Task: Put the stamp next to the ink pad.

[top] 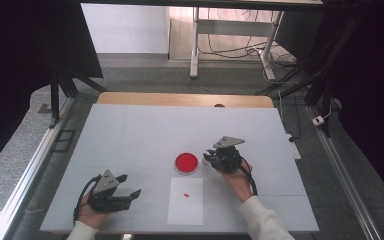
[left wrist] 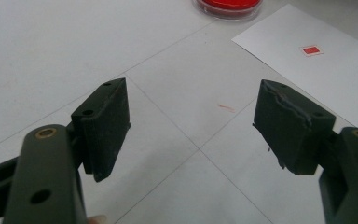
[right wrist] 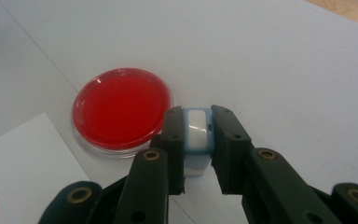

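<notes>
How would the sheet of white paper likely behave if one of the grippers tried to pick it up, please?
The sheet of white paper lies flat on the table, so it probably offers no edge to pinch. It looks thin, likely floppy and light. Pushed, it may slide across the smooth surface.

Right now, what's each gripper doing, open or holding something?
Left gripper: open, nothing between its fingers.
Right gripper: shut on a small white and blue stamp, beside the red ink pad.

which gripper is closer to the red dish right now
Right. The right gripper, clamped on a small blue-and-white block, sits just beside the red dish; the left gripper rests farther off, jaws open.
</notes>
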The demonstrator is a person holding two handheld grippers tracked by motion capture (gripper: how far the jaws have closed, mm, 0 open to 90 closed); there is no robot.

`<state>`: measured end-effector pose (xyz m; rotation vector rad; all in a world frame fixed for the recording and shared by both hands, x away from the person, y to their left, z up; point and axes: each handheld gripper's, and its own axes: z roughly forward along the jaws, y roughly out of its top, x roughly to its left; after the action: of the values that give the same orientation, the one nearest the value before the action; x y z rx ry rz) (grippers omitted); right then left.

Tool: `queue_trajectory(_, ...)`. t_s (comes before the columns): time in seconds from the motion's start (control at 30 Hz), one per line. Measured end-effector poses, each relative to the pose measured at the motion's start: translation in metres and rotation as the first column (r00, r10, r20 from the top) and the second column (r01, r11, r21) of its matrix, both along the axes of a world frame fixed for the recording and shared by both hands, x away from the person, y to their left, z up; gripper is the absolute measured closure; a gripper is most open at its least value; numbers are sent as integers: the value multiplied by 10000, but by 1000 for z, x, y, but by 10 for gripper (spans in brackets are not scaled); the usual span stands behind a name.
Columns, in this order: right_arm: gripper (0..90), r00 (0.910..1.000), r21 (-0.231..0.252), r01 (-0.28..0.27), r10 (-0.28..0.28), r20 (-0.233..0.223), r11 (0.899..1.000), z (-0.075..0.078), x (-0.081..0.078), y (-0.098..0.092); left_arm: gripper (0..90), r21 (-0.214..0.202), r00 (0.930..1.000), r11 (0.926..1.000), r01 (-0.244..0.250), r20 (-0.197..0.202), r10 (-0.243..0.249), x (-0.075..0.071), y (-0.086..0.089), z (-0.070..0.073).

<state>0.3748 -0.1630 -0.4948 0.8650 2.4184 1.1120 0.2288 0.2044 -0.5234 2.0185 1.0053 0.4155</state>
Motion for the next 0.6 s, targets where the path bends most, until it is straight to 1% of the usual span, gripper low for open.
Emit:
queue_trajectory(0.1, 746, 10000, -109, -24, 23, -74, 9999, -3, 2, 1, 267, 7, 10000, 10000, -4, -5, 4, 0, 0, 0)
queue_trajectory(0.13, 746, 9999, -53, -79, 78, -66, 10000, -4, 3, 1, 267, 19, 10000, 10000, -5, -13, 5, 0, 0, 0)
queue_trajectory(0.37, 733, 10000, -44, -55, 55, -54, 10000, -4, 3, 2, 264, 74, 10000, 10000, 33, 8, -33, 0, -1, 0)
queue_trajectory(0.43, 706, 9999, 65, -115, 115, -54, 9999, -4, 3, 2, 263, 78, 10000, 10000, 52, -7, -52, 0, -1, -1)
queue_trajectory(0.53, 634, 10000, 237, -92, 92, -3, 9997, -3, 2, 1, 262, 46, 10000, 10000, 22, -9, -22, 0, -1, -1)
queue_trajectory(0.6, 589, 10000, 457, -67, 64, 77, 9989, -2, 1, 0, 262, 44, 10000, 10000, 23, -17, -23, 1, -1, -1)
